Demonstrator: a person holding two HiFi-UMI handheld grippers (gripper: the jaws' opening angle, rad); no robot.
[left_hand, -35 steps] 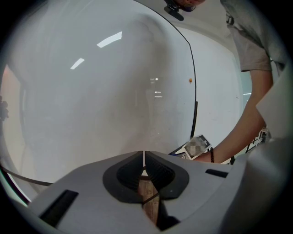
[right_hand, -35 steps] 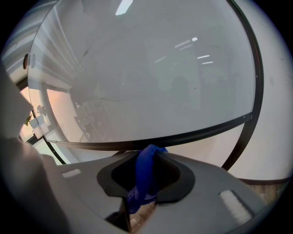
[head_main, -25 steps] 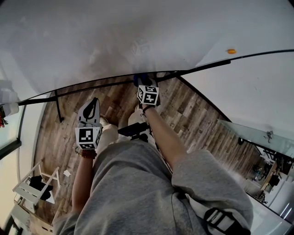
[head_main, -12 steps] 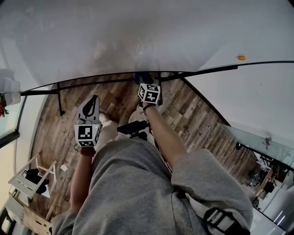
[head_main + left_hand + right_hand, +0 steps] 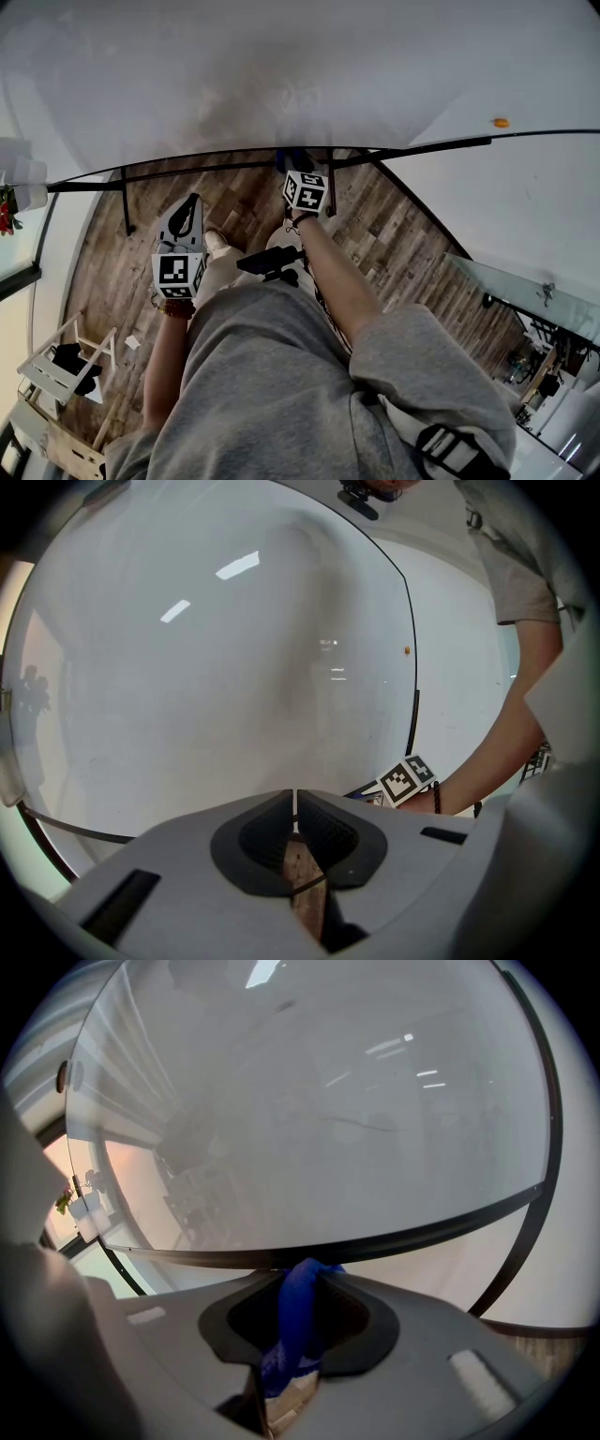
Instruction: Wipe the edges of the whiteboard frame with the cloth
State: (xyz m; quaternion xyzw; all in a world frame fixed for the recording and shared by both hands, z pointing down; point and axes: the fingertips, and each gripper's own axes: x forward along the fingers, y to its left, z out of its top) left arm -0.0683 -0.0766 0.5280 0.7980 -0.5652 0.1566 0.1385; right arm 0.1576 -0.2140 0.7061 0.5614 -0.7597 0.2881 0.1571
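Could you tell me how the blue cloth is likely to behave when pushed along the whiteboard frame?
Probably floppy: the cloth hangs folded in the right gripper. It likely bunches against the frame, so a firm pinch seems wise.

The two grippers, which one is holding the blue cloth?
The right gripper: its jaws clamp the blue cloth at the bottom edge of the whiteboard frame. The left gripper is shut on nothing.

The right gripper (image 5: 302, 1274) was seen with its jaws closed on a blue cloth (image 5: 295, 1321). The cloth's upper fold was pressed against the black frame (image 5: 422, 1232) along the lower edge of the whiteboard (image 5: 319, 1119). Ceiling lights were reflected in the glossy board. Wooden floor (image 5: 292, 1399) was glimpsed beneath the cloth.
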